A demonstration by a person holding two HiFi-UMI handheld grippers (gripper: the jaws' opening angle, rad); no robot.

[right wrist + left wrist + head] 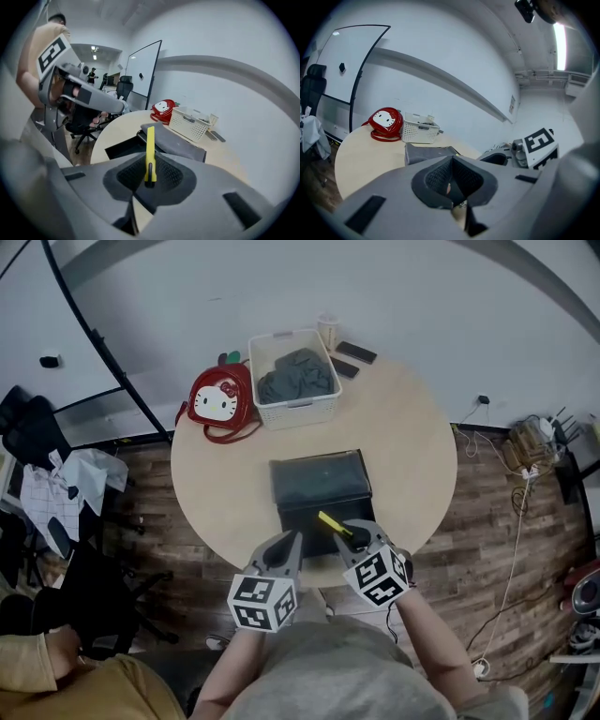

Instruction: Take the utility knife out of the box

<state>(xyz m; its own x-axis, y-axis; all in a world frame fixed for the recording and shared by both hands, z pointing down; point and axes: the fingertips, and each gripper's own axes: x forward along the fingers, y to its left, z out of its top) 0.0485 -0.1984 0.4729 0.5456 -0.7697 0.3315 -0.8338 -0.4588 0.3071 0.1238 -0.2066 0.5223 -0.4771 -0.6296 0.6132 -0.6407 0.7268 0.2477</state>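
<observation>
Right hand-held gripper (pixel 149 178) clamps the yellow utility knife (pixel 150 140) above the open box (pixel 317 486); left hand-held gripper (pixel 452 182) clenched empty.

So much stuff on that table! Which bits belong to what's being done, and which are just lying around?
Part of the job: yellow plastic utility knife, gripped in the right gripper; open black rectangular box.
Just lying about: white perforated plastic basket holding grey cloth; red cat-face bag; dark flat slab near the basket.

bare table (pixel 216 493) flanks the box (pixel 319 486); basket (pixel 293 381) and bag (pixel 217 401) crowd behind.
</observation>
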